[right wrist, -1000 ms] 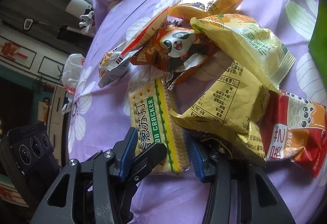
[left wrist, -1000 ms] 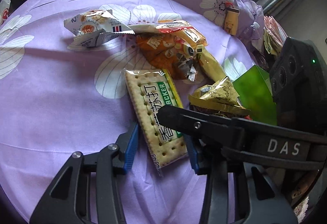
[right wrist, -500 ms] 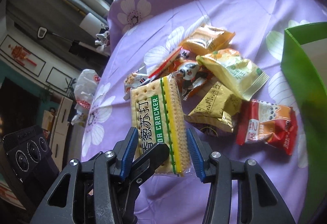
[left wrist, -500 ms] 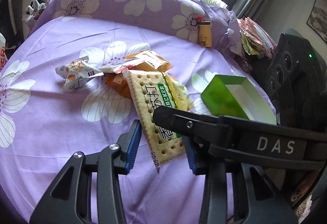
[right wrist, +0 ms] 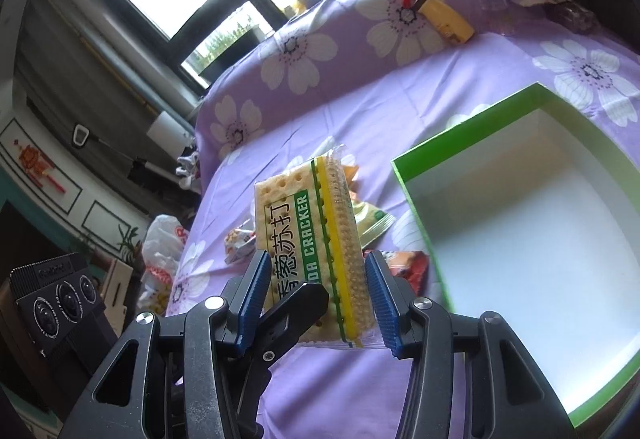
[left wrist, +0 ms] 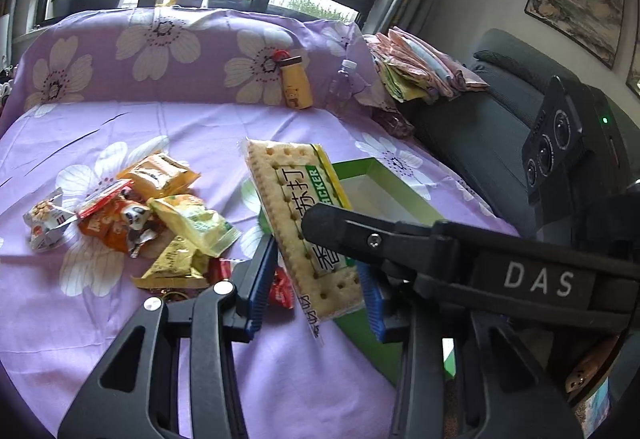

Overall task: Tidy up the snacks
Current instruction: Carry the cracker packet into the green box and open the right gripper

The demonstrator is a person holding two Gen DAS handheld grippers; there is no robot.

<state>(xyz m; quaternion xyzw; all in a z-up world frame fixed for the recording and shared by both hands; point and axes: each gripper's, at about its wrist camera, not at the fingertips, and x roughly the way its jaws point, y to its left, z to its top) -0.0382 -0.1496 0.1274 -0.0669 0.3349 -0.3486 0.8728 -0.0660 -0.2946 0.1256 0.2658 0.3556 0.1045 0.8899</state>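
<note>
**Holding the cracker pack above the cloth, box to the right**

Both tongs grip one cracker pack (right wrist: 310, 251) by its near end. The right gripper (right wrist: 314, 303) has its blue pads pressed on the two long sides; the left gripper (left wrist: 316, 283) closes narrowly on it too. Its long axis points away from the tongs. The green box (right wrist: 472, 143), open and empty, lies just right of it; the right hand is nearer, I judge.

A clear-wrapped soda cracker pack (right wrist: 308, 247) stands tilted above the purple sheet, beside an open green box (right wrist: 472, 135).
</note>
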